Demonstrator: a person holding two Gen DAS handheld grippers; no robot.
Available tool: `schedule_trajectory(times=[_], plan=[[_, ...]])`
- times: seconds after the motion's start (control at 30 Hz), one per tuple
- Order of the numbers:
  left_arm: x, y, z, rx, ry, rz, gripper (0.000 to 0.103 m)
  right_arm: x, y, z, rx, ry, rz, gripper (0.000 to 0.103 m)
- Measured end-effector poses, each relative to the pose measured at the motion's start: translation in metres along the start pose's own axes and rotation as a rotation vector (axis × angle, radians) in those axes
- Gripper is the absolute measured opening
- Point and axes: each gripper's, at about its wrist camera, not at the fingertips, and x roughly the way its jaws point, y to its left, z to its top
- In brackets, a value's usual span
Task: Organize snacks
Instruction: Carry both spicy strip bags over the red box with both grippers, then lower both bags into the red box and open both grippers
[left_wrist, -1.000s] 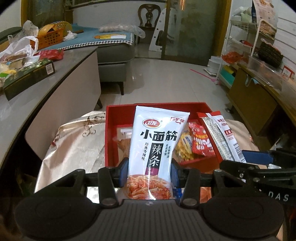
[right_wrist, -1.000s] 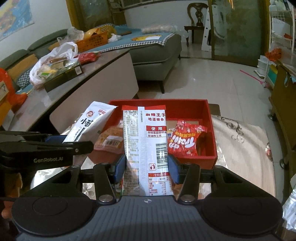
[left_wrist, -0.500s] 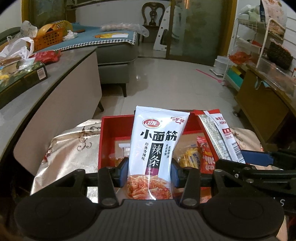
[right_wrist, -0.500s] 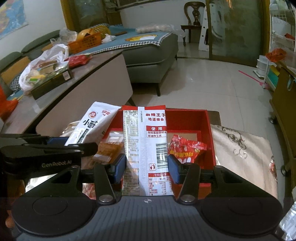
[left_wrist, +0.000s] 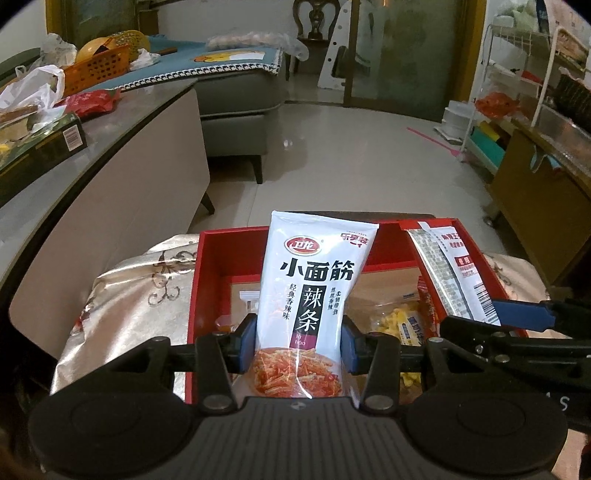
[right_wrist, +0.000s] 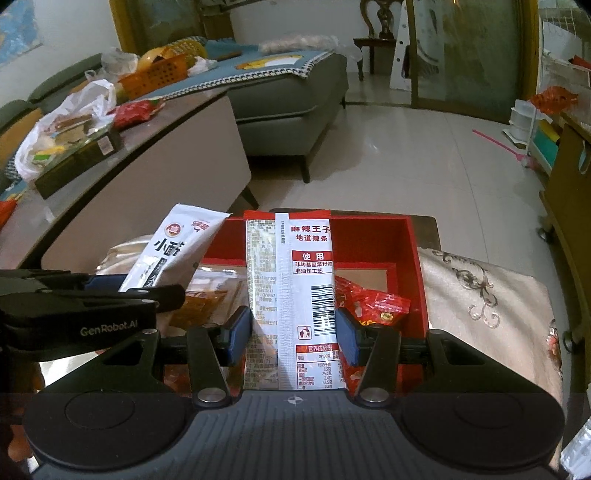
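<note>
While each tool grips a snack packet above the red box (left_wrist: 207, 280), the left tool (left_wrist: 298, 345) holding the white packet (left_wrist: 314, 280) and the right tool (right_wrist: 291, 338) the red-backed packet (right_wrist: 291, 280), the placing step is in hand; next, lower both and let go.

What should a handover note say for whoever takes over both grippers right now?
Left gripper: shut on the white packet, held upright over the left part of the red box.
Right gripper: shut on the red-and-white packet, barcode side facing the camera, over the middle of the box.
The box sits on a patterned cloth and already holds a red snack bag, a yellow snack bag and an orange one.
Done: some snacks are in the box, both packets picked up.
Left: lower both packets into the box and release. More snacks may remain on the counter.
</note>
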Motion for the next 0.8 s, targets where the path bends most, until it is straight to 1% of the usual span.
schedule_trajectory(times=[0.5,0.67,0.77,0.8], plan=[[0.020,-0.009,0.001,0.026,0.009,0.026,0.039,0.029,-0.009,0.004,-0.010,0.041,-0.021,0.058],[0.024,-0.012,0.001,0.039,0.009,0.039,0.040,0.036,-0.009,0.005,-0.014,0.053,-0.022,0.057],[0.026,-0.014,0.000,0.045,0.017,0.039,0.044,0.037,-0.011,0.005,-0.006,0.060,-0.015,0.062],[0.026,-0.014,0.000,0.046,0.021,0.040,0.048,0.037,-0.011,0.004,-0.005,0.066,-0.013,0.067]])
